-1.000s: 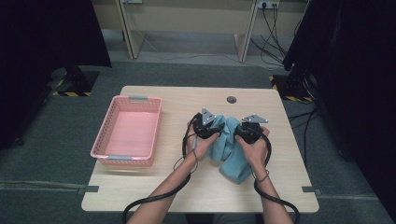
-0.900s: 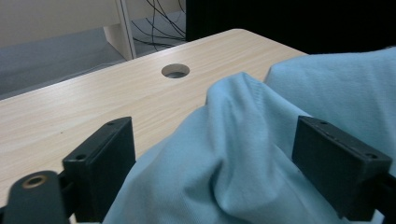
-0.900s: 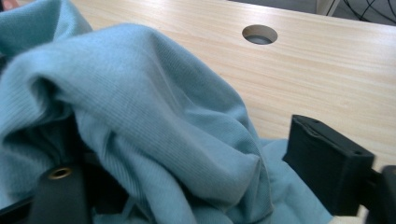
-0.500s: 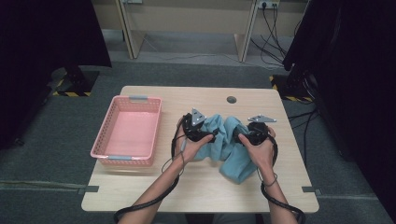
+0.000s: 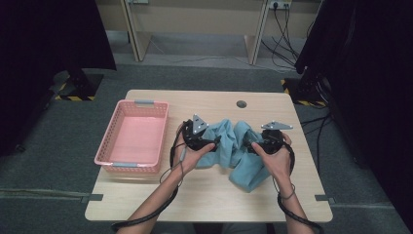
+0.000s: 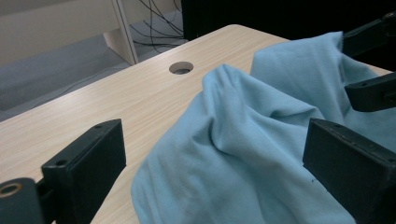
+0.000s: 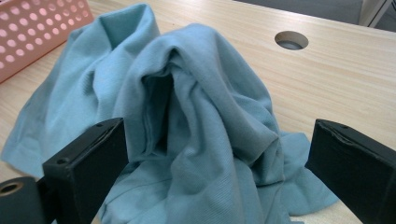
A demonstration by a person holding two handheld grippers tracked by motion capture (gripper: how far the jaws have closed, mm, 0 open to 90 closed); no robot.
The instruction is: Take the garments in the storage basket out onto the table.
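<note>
Wooden table (image 5: pixel 160 195), crumpled blue cloth (image 5: pixel 234 146), left gripper (image 5: pixel 212 141) and right gripper (image 5: pixel 246 146) jaws spread.

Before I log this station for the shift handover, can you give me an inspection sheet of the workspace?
Surface: light wooden table with a round hole near the far edge.
Job's things: crumpled light blue cloth bunched on the table between the grippers.
Clutter: pink basket at the left, with nothing in it.
Grippers: left gripper open, jaws either side of the cloth; right gripper open, jaws wide around a raised fold.
Cables: black cable trails from the left gripper off the near edge; more cords on the floor beyond.
Surroundings: grey carpet, dark curtains at both sides.
</note>
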